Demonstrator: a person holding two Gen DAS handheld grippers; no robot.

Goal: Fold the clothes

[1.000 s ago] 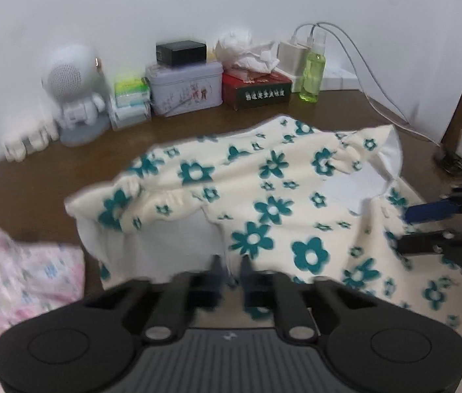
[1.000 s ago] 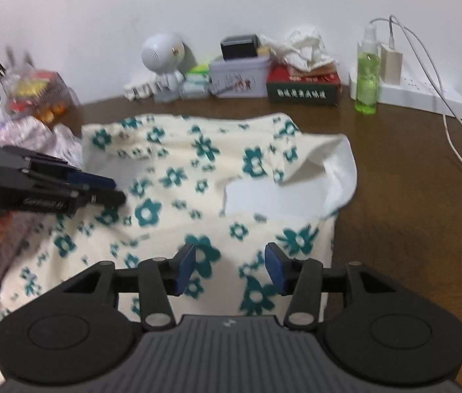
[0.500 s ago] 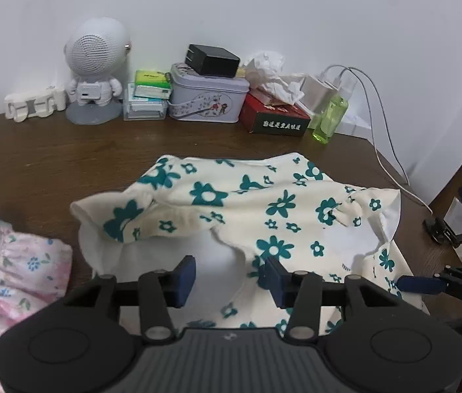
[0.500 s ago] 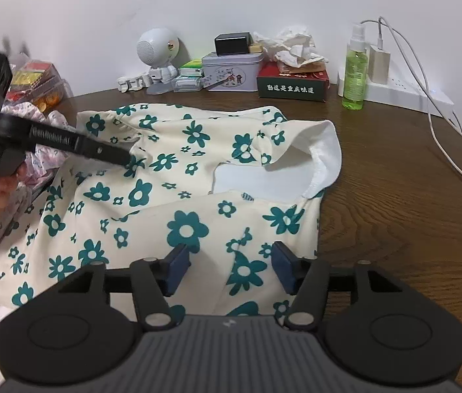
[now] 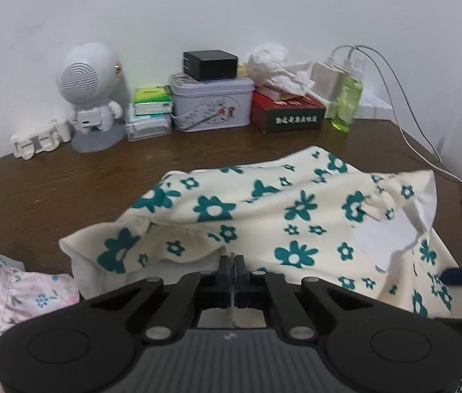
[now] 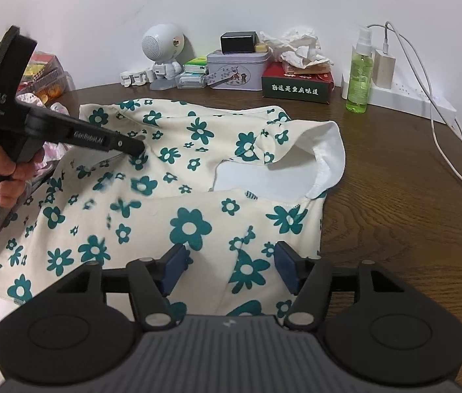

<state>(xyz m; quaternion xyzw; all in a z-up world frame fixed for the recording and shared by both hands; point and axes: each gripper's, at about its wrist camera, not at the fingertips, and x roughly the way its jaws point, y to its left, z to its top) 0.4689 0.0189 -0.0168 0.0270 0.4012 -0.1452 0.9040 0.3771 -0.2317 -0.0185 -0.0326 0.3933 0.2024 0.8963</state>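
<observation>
Floral top point(image 6: 198, 170) lies spread on the worktop point(image 6: 394, 196), long axis approx 7-to-1 o'clock. Left claw point(image 5: 232, 263), clenched on the fabric edge by its left sleeve; right claw point(image 6: 227, 267) released, w/ hem directly at 12, nearer the lower body.

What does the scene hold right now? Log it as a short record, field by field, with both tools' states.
garment: cream top with teal flowers, spread on the brown table, not yet folded
left tool: jaws closed at the garment's near edge; whether cloth is pinched cannot be told
right tool: open, above the garment's lower part
second garment: pink floral cloth, left of the cream top
back row by the wall: white robot speaker, grey tin, red box, green spray bottle
</observation>
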